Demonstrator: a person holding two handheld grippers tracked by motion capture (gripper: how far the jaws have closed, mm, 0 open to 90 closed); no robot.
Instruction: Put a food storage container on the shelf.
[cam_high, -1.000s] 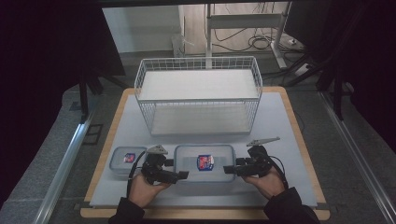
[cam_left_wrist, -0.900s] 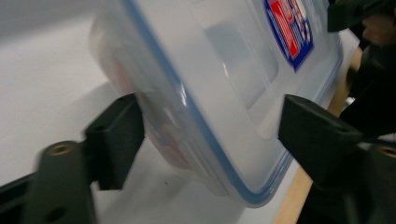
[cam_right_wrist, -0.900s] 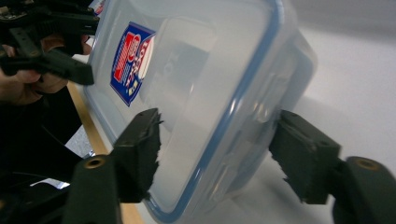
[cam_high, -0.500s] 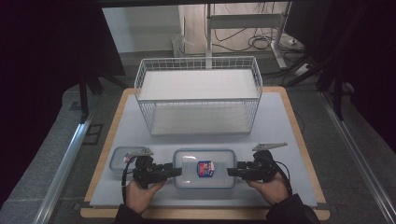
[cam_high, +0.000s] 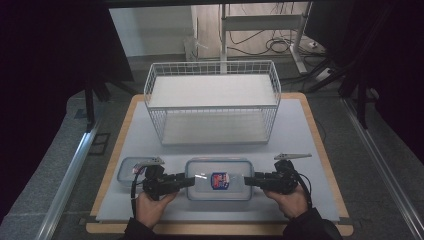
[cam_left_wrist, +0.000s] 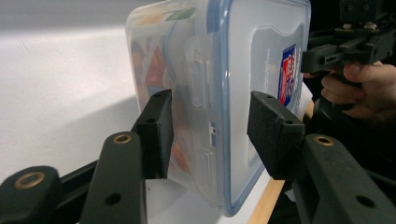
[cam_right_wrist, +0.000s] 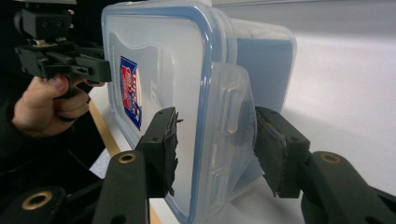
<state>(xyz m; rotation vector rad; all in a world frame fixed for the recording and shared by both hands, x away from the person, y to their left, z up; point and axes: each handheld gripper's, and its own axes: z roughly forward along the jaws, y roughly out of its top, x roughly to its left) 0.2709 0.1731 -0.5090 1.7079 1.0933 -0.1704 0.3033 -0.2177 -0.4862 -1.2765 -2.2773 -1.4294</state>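
Now both tools' jaws have closed onto container (cam_high: 218, 179).

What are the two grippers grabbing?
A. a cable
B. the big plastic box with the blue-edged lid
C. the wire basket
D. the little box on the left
B: the left gripper and the right gripper each clamp one end of the big plastic box, jaws set above and below its side latches.

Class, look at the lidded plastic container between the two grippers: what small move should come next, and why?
Probably a short, level lift. The left gripper and right gripper, jaws just closed, each clamp an end of the container, lid above, base below. It sits on the table; the wire basket waits behind.
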